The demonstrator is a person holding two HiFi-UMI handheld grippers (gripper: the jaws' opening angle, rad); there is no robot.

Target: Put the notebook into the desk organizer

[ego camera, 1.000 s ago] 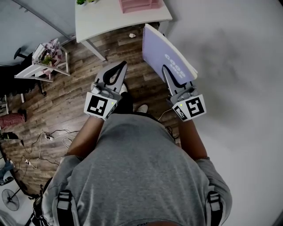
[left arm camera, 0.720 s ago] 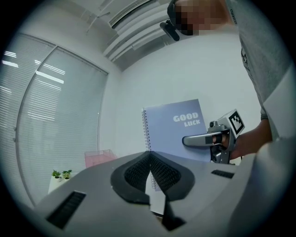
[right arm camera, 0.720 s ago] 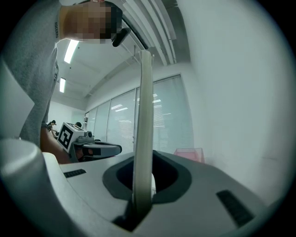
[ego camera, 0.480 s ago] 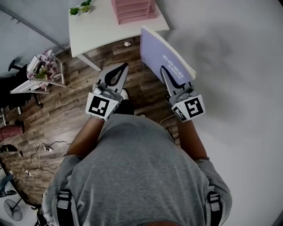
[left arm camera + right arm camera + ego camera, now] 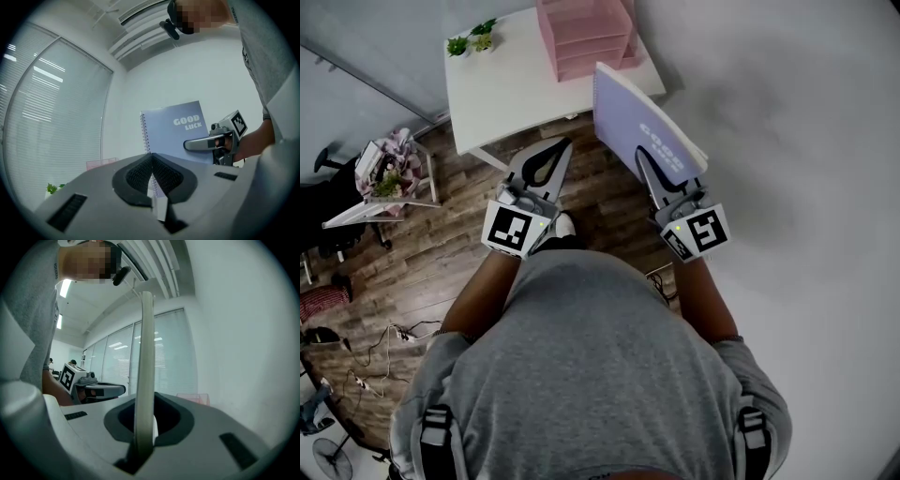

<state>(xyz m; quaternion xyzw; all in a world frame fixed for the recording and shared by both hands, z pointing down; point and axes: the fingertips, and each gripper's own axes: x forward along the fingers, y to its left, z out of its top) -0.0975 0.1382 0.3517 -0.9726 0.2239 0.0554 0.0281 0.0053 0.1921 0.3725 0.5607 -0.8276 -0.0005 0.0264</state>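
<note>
Notebook [image 5: 145, 357] edge-on in right claw [image 5: 144, 423]; cover seen overhead.

The desk organizer [image 5: 584, 36] stands on the far table [image 5: 508, 94], plants [image 5: 471, 40] left of it; the notebook [image 5: 633, 127] is nearer me, rightward.

White table [image 5: 502, 94], top of head view; one white leg [image 5: 489, 156] shows below its near left corner. Two small potted plants [image 5: 471, 41] stand side by side at the table's far left corner; one green plant [image 5: 53, 188] also shows low left in the left gripper view.

Floor: dark wood planks [image 5: 441, 258]. Left of the table, apart from it, a small white rack [image 5: 386, 180] carrying flowers and clutter. Loose cables [image 5: 382, 336] lie on the planks near the lower left edge; a floor fan [image 5: 334, 459] sits in the bottom left corner.

Pale grey wall [image 5: 787, 141] fills the right side. Window blinds [image 5: 51, 108] closed; ceiling vent [image 5: 136, 18] above.
</note>
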